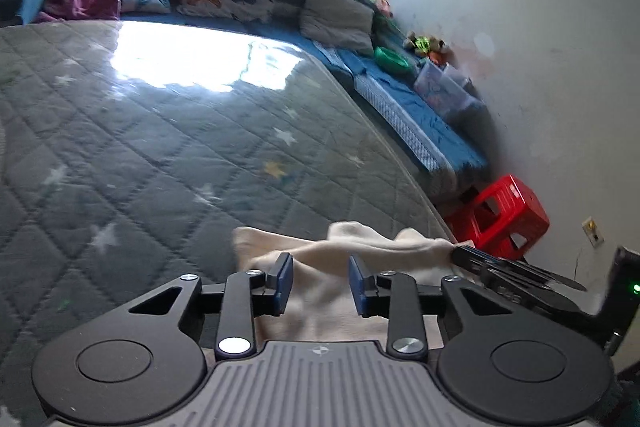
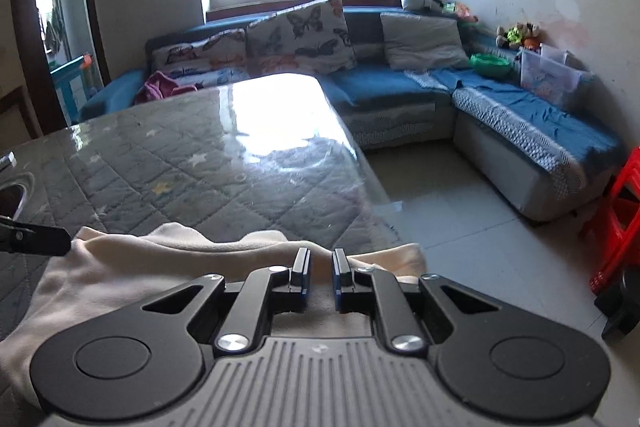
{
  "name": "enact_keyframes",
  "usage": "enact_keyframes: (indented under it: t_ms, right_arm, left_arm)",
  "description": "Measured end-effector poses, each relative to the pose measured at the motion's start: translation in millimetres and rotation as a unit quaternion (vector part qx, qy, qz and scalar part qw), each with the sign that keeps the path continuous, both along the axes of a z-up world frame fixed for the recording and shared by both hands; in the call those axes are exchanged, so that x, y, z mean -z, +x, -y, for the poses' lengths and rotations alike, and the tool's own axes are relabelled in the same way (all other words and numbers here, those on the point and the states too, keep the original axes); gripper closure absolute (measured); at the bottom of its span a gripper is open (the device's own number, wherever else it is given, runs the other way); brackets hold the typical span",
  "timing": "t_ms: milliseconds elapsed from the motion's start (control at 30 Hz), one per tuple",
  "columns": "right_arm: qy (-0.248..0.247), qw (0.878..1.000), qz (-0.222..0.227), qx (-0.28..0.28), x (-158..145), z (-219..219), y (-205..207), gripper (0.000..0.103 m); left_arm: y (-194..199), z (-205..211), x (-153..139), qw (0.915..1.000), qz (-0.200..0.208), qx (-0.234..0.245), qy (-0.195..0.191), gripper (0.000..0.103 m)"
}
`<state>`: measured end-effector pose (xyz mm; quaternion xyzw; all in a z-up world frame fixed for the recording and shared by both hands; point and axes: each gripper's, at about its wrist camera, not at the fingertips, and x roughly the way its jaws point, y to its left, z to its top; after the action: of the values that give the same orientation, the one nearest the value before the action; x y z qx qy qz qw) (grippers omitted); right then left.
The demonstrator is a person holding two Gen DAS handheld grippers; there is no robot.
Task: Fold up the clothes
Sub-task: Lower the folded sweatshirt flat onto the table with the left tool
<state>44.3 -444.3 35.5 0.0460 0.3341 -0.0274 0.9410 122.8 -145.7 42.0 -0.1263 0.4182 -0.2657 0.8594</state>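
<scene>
One cream garment (image 1: 320, 279), bunched along the near edge of the quilted table (image 1: 160, 131), long axis running along that edge, right end reaching the near right corner. Left gripper (image 1: 320, 285) over the cloth, fingers parted wide, gripping nothing. Right gripper (image 2: 321, 277) narrowly parted above the cloth (image 2: 160, 259); any pinch of fabric impossible to tell. Two grippers, one garment, one red stool (image 1: 504, 215).

Cream garment (image 2: 120, 267) beneath parted right gripper (image 2: 321, 273)

Garment (image 2: 224, 251) on table (image 2: 168, 147) near edge; sofa (image 2: 380, 83) behind
</scene>
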Motion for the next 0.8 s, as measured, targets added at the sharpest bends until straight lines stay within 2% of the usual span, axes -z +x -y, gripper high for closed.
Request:
enact_keyframes:
  t_ms: [200,400,600,800]
  right_arm:
    - [0.006,1.0,-0.003,-0.005,1.2,4.3,5.6,0.093]
    - [0.001,1.0,0.014,-0.004,-14.9,16.0,-31.6,0.092]
    - [-0.002,1.0,0.027,-0.01,-19.8,8.7,-82.9,0.092]
    - [0.002,1.0,0.029,0.006,-7.3,5.9,-112.9,0.093]
  left_arm:
    - [15.8,13.9,20.6,0.9996,-0.019,-0.001,0.02,0.072]
    - [7.7,12.3,18.7,0.9998,-0.012,0.0,0.017,0.072]
    - [-24.6,15.4,3.6,0.9996,0.007,0.028,0.005,0.072]
    - [-61.6,17.2,9.9,0.9983,0.007,0.058,0.011,0.072]
